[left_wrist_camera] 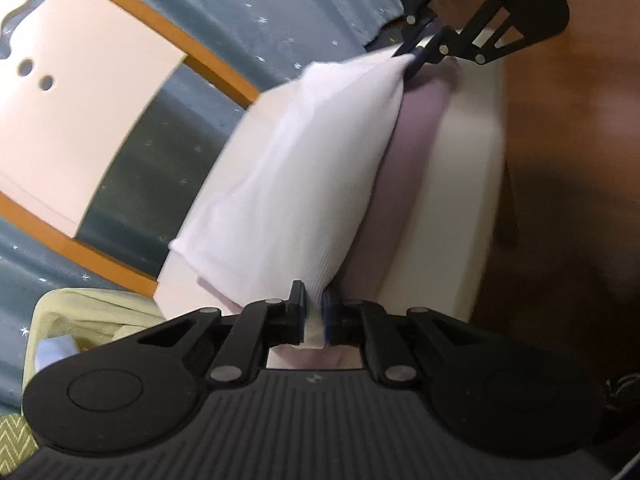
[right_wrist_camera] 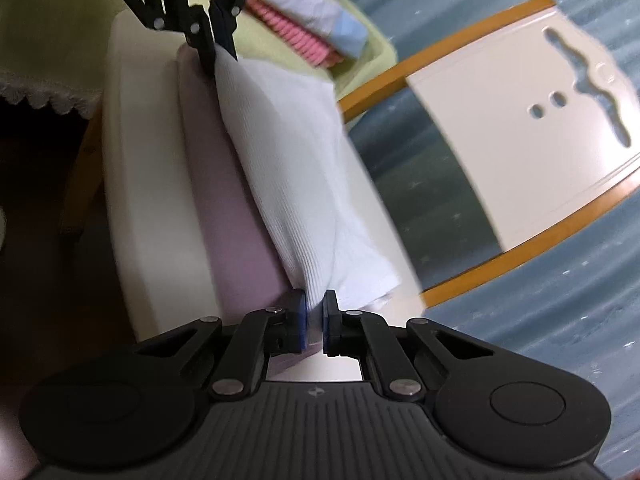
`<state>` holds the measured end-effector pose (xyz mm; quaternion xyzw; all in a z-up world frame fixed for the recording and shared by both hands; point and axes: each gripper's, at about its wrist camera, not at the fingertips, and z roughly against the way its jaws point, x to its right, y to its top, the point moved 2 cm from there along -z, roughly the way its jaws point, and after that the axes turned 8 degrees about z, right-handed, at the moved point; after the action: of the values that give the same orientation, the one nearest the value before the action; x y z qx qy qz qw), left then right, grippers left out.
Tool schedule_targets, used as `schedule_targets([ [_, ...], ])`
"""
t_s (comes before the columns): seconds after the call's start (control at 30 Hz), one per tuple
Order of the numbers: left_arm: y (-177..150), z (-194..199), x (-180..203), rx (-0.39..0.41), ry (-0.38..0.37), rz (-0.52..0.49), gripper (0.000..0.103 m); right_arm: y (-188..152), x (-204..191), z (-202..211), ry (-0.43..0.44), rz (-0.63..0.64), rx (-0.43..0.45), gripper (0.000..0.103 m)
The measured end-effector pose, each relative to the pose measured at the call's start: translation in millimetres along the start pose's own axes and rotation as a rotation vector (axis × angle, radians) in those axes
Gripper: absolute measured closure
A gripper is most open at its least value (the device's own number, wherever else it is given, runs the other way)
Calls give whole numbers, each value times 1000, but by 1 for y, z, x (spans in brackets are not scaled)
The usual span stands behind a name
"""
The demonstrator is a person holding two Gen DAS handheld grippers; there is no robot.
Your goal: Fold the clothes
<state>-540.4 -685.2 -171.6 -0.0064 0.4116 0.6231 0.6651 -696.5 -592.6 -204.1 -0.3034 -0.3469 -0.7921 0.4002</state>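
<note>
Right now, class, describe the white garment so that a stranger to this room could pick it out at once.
Find the cream table standing on the blue starred carpet. On it lies a lilac cloth, and above that the white garment hangs stretched between two black claws. Unlike its smooth lilac neighbour, it is finely ribbed and pinched at both ends.

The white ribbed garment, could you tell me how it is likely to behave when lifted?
The white ribbed garment probably droops: it sags between the left hand-held gripper and right hand-held gripper. Likely light, being thin.

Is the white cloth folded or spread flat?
Neither quite: the white cloth is pinched at both ends and stretched between the left hand-held gripper and right hand-held gripper.
</note>
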Motion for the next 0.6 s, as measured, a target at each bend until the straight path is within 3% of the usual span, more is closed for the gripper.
schedule_targets([
  [0.03,-1,0,2,0,4,-1,94,-1,-3,-2,21,5,-3,88],
  [0.1,-1,9,-5,19,-22,53,91,1,0,1,22,-20,-4,85],
  [0.13,1,17,-14,41,-56,104,89,1,8,5,40,-70,2,76],
  [0.23,9,36,-50,128,-139,296,79,1,44,23,103,-311,91,67],
  [0.33,22,30,-92,198,-217,518,82,3,86,29,145,-561,188,67],
  [0.4,31,20,-114,227,-227,629,85,4,111,12,173,-716,214,69],
  [0.5,42,-12,-129,191,-183,686,94,3,138,-32,225,-905,184,83],
  [0.6,41,-52,-135,105,-158,710,101,-5,142,-74,226,-977,118,93],
])
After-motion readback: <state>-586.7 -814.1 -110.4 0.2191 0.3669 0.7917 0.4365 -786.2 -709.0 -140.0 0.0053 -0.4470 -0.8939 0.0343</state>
